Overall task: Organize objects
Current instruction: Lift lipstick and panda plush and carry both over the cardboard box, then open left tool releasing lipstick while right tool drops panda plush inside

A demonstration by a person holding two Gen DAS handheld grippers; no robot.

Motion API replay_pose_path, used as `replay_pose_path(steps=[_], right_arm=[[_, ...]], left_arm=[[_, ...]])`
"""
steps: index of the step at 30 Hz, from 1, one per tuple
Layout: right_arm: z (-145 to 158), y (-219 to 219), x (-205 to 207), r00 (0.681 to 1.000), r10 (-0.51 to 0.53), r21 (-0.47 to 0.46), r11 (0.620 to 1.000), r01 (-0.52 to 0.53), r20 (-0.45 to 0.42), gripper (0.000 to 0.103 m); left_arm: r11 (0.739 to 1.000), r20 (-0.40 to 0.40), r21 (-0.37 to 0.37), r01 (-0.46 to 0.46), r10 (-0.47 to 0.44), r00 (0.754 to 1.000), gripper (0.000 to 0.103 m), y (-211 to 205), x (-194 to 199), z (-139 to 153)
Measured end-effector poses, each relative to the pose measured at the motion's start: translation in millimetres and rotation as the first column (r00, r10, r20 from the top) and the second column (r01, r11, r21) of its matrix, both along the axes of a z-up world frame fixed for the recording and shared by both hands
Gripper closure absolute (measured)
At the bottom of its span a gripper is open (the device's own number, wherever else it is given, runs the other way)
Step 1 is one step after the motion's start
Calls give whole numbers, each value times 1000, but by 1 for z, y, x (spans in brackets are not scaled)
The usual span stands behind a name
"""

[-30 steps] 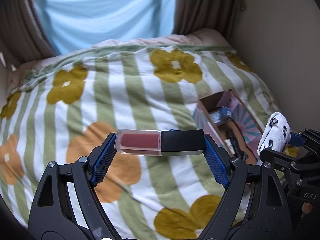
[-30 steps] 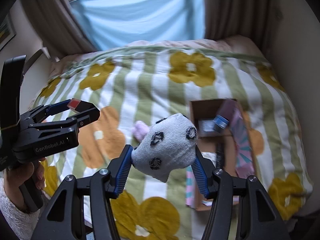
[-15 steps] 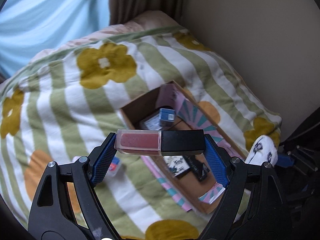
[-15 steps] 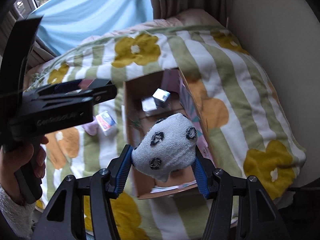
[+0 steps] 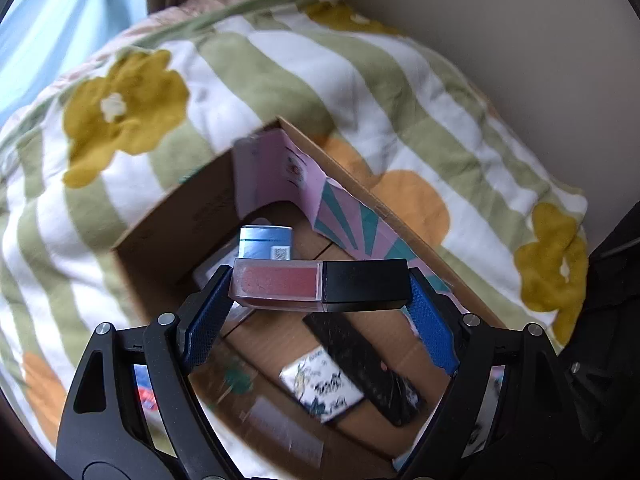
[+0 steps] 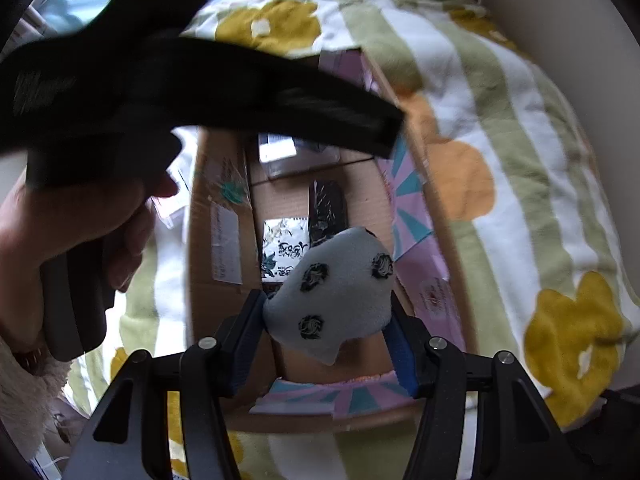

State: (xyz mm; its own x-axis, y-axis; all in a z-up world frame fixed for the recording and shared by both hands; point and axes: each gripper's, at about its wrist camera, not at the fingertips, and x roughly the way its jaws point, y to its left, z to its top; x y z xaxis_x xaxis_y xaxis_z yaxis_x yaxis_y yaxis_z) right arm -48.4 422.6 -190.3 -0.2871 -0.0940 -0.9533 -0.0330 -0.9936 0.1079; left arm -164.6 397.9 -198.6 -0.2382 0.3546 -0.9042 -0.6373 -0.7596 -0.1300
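Observation:
My left gripper (image 5: 320, 304) is shut on a lip gloss tube (image 5: 320, 285) with a red body and black cap, held crosswise above the open cardboard box (image 5: 160, 220). My right gripper (image 6: 328, 320) is shut on a white rolled sock with dark spots (image 6: 336, 296), held over the near end of the same box (image 6: 208, 240). The left gripper's black body (image 6: 200, 92) crosses the top of the right wrist view, blurred, with the hand (image 6: 60, 216) on its handle.
The box lies on a bed with a green-striped flowered quilt (image 5: 360, 80). Inside are a blue packet (image 5: 266, 242), a black flat item (image 5: 360, 360) and a white printed packet (image 5: 322, 386). A wall (image 5: 500, 20) stands to the right. A small packet (image 5: 144, 396) lies left of the box.
Both grippers have moved in toward the box and now hang over it, each with its object. The box has grown much larger in both views.

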Motion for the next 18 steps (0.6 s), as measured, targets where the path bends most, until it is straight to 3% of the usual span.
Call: replay_pose_path(steps=[5,9,10,11,12,13,16,18], right_arm=[[-20,4,-5,999,15,-8,1000,-15,34,50],[-22,6,-7,999,22,-11,1000,-22,42,49],[-22,6,-7,999,24,-12,1000,-23,48,44],[-22,5,-7,998,30,-19,999,-29,59,31],[-21,5,-6,998,33,-18,999,-32,59,20],[-19,4,-4,998,33,-14,999,-33,51,0],[-10,4,5,1000,18,-41,999,-19,-21,0],[-8,4,9,1000,1,-47,999,-2,-22,0]], left_arm=[[998,17,-46,36,-35,999,20,17,0,-26],[997,14,-66,48,-47,999,20,19,-1,-28],[996,1,-78,44,-45,999,19,20,-1,-26],[995,-15,-93,43,-45,999,14,21,-1,-22],[994,-22,-97,45,-48,999,0,21,-1,-19],[995,-29,-89,50,-53,998,0,21,-1,-15],[995,-40,-71,65,-68,997,0,18,-1,-4],[995,-41,-74,64,-67,997,0,15,-3,-2]])
